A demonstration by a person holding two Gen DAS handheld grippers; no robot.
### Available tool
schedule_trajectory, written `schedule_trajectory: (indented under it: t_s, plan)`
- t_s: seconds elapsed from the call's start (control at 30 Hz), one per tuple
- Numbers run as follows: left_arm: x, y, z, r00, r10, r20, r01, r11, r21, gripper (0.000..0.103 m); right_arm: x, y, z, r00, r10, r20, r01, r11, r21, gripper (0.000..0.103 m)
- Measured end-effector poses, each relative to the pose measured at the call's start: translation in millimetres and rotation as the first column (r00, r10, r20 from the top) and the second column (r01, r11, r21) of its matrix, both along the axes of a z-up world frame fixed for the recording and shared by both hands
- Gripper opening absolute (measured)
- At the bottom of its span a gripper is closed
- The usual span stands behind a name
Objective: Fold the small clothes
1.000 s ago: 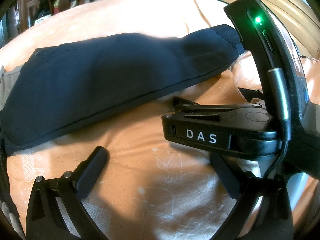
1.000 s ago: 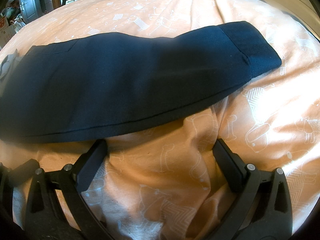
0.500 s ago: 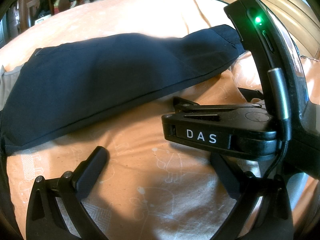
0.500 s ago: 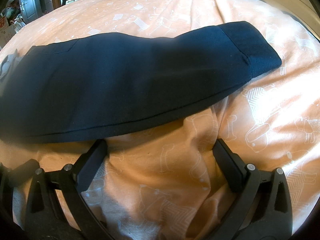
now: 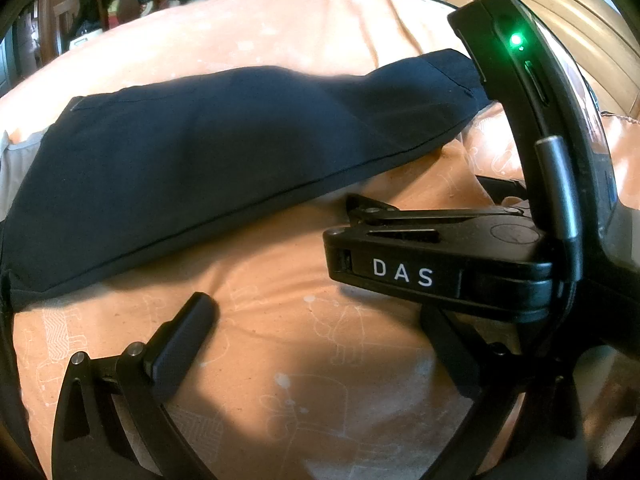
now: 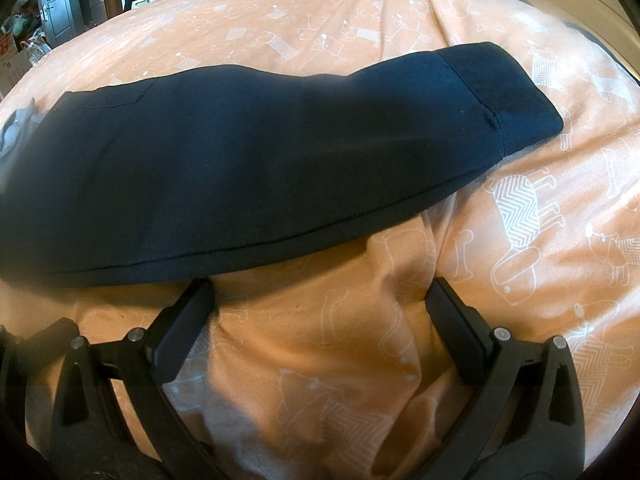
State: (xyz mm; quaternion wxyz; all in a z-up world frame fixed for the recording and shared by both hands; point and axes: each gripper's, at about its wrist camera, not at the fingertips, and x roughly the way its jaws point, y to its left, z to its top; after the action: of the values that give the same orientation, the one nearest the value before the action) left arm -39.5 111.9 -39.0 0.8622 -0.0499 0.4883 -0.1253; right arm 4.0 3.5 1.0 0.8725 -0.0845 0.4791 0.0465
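Nothing has visibly moved since a second ago: both grippers hold the same places and the garment lies as it did. One dark navy garment, folded into a long band, lies flat across the orange bedsheet, which is printed with white dog and bone outlines; its cuffed end points to the right, and a single scrap of pale grey fabric shows at its left end. The right gripper has its two fingers spread wide, holding nothing, with the left finger tip just at the garment's near hem and the right finger over a wrinkle in the sheet. In the left wrist view the garment sits beyond the left gripper, whose jaws also stand apart and empty; its one clearly seen finger rests near the sheet, apart from the cloth. The right gripper's body, marked "DAS", crosses that view, with one green light lit on it.
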Motion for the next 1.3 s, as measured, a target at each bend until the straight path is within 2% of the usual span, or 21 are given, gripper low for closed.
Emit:
schedule_trajectory:
  t_s: [0.23, 0.47, 0.53, 0.6, 0.7, 0.73, 0.83, 0.87, 0.9, 0.97, 1.0, 1.07, 1.1, 1.17, 1.23, 1.3]
  plan:
    - [4, 3, 0, 1.000, 0.010, -0.002, -0.010, 1.000, -0.005, 0.103, 0, 1, -2, 1.000, 0.000, -0.006, 0.000, 1.000, 0.007, 0.103]
    - [14, -1, -1, 1.000, 0.017, -0.021, -0.016, 1.000, 0.020, 0.103, 10, 0, -1, 1.000, 0.015, -0.007, -0.015, 1.000, 0.017, 0.103]
    - [23, 0, 0, 0.997, -0.016, -0.074, 0.017, 1.000, 0.011, 0.103, 14, -3, 0, 1.000, 0.016, -0.025, -0.015, 0.999, 0.045, 0.103]
    - [30, 6, 5, 0.984, -0.128, -0.126, 0.124, 0.992, -0.036, 0.103, 19, -6, 3, 0.999, 0.010, -0.046, -0.006, 0.997, 0.075, 0.103]
    - [28, 31, 24, 0.947, -0.266, -0.182, 0.230, 0.953, -0.197, 0.103, 27, -10, 15, 0.991, 0.063, -0.114, -0.046, 0.988, 0.150, 0.103]
    - [22, 45, 38, 0.945, -0.283, -0.164, 0.240, 0.941, -0.237, 0.103, 23, -11, 26, 0.994, 0.071, -0.079, -0.055, 0.980, 0.189, 0.103]
    - [-3, 92, 88, 0.958, -0.280, -0.055, 0.253, 0.921, -0.296, 0.103, 3, -3, 68, 0.995, 0.073, 0.061, -0.086, 0.965, 0.247, 0.103]
    - [-13, 107, 104, 0.961, -0.274, -0.028, 0.250, 0.911, -0.327, 0.103, -7, 2, 88, 0.988, 0.067, 0.137, -0.103, 0.957, 0.272, 0.103]
    - [-24, 123, 119, 0.963, -0.268, -0.003, 0.248, 0.897, -0.367, 0.103, -24, 10, 112, 0.969, 0.076, 0.234, -0.147, 0.941, 0.305, 0.103]
    - [-49, 151, 149, 0.962, -0.270, 0.047, 0.264, 0.866, -0.426, 0.103, -57, 30, 161, 0.926, 0.092, 0.365, -0.219, 0.920, 0.324, 0.103]
    - [-60, 163, 164, 0.961, -0.270, 0.054, 0.265, 0.855, -0.446, 0.103, -74, 40, 179, 0.905, 0.100, 0.414, -0.248, 0.914, 0.321, 0.103]
    - [-89, 181, 188, 0.949, -0.304, 0.086, 0.305, 0.806, -0.508, 0.103, -103, 64, 205, 0.871, 0.128, 0.474, -0.308, 0.894, 0.325, 0.103]
    - [-102, 192, 198, 0.945, -0.312, 0.094, 0.313, 0.787, -0.531, 0.103, -118, 80, 214, 0.856, 0.160, 0.491, -0.347, 0.883, 0.317, 0.103]
    - [-130, 211, 210, 0.938, -0.334, 0.094, 0.324, 0.746, -0.582, 0.103, -135, 106, 214, 0.848, 0.212, 0.486, -0.385, 0.877, 0.289, 0.103]
    - [-152, 235, 213, 0.936, -0.343, 0.073, 0.306, 0.695, -0.651, 0.103, -162, 123, 213, 0.840, 0.252, 0.481, -0.432, 0.848, 0.308, 0.103]
    - [-172, 253, 207, 0.932, -0.359, 0.046, 0.291, 0.667, -0.686, 0.103, -179, 134, 202, 0.846, 0.274, 0.457, -0.450, 0.827, 0.337, 0.103]
